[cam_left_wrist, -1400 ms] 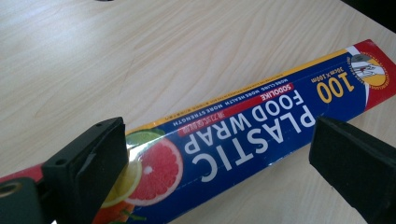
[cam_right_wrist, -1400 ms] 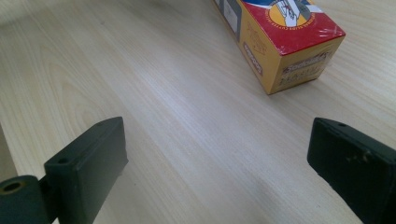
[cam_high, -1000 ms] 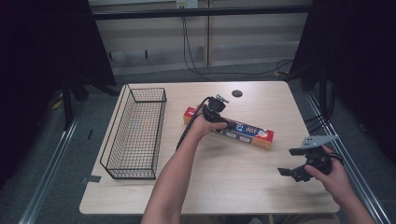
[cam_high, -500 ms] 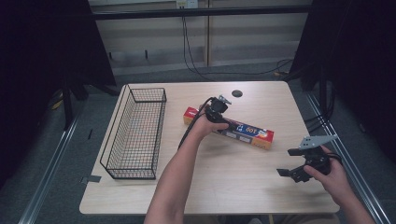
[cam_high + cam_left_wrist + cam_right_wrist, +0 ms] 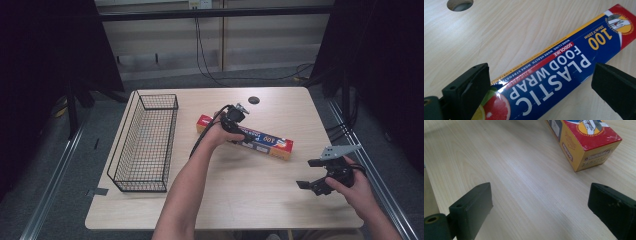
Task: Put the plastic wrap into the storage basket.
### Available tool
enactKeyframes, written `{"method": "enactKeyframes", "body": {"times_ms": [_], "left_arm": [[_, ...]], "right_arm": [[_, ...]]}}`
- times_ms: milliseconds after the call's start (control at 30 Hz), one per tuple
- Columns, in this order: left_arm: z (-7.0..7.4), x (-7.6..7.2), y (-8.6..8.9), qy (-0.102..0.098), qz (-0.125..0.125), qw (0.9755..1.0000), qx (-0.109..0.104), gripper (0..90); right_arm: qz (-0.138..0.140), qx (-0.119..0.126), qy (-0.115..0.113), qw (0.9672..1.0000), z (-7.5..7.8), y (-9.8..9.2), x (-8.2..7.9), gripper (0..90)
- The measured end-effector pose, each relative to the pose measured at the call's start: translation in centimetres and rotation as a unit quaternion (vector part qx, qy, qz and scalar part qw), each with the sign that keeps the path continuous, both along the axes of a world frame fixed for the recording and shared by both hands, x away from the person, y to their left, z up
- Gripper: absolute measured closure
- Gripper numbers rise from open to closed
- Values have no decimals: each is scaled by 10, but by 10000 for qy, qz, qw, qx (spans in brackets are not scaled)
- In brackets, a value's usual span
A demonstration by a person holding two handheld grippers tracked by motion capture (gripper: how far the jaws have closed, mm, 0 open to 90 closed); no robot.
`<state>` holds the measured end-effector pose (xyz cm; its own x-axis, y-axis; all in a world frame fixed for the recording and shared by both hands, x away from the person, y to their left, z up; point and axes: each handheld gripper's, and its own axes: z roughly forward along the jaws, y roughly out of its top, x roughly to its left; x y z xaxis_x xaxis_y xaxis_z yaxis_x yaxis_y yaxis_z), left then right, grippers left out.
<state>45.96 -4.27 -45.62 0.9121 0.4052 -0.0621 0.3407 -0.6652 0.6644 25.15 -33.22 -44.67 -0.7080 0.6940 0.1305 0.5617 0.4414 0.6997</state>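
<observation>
My left gripper [image 5: 539,87] has its jaws spread on either side of the plastic wrap box [image 5: 564,65], barely moved from a second ago, so I reckon the grab isn't made yet. Right gripper [image 5: 541,207] gapes idle near the box's yellow end (glossy cardboard, long and square-edged). The box lies beside the wire basket [image 5: 145,142] on the pale wood table [image 5: 260,195].

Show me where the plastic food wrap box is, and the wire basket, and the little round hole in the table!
plastic food wrap box [image 5: 554,72], left gripper view, on its blue printed top face.
wire basket [image 5: 121,145], high view, on its left side wall.
round hole [image 5: 254,99], high view, on the dark opening near the table's far edge.
</observation>
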Motion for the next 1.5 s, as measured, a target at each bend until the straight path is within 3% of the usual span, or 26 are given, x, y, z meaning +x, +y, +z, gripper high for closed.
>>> {"method": "enactKeyframes", "body": {"times_ms": [167, 333, 433, 567, 867, 1067, 1300, 1500], "left_arm": [[-2, 0, -2, -56, -9, 10000, -3, 7], [-6, 0, -6, -148, -127, 9997, 123, 9], [-5, 1, -6, -107, -184, 9996, 205, 2], [-6, 0, -6, -80, -155, 9997, 156, 7], [-4, -5, -3, -61, -357, 9983, 461, 23], [-1, -13, -1, 2, -262, 9981, 563, 51], [5, -23, 8, 103, -366, 9965, 749, 152], [5, -30, 9, -65, -604, 9929, 1023, 179]], "right_arm": [[19, -6, 11, 10000, -1, 0, 0, 57], [13, 1, 1, 10000, 0, -1, 0, 59], [5, 30, -13, 10000, 1, -2, 0, 59], [-23, -21, 2, 10000, 0, -3, 0, 59], [-19, -26, -7, 10000, 0, -2, 0, 59], [30, 22, -17, 10000, 0, -2, 0, 59], [13, 34, 4, 10000, -1, -1, 1, 59], [32, 69, -17, 10000, 0, 0, 1, 58]]}}
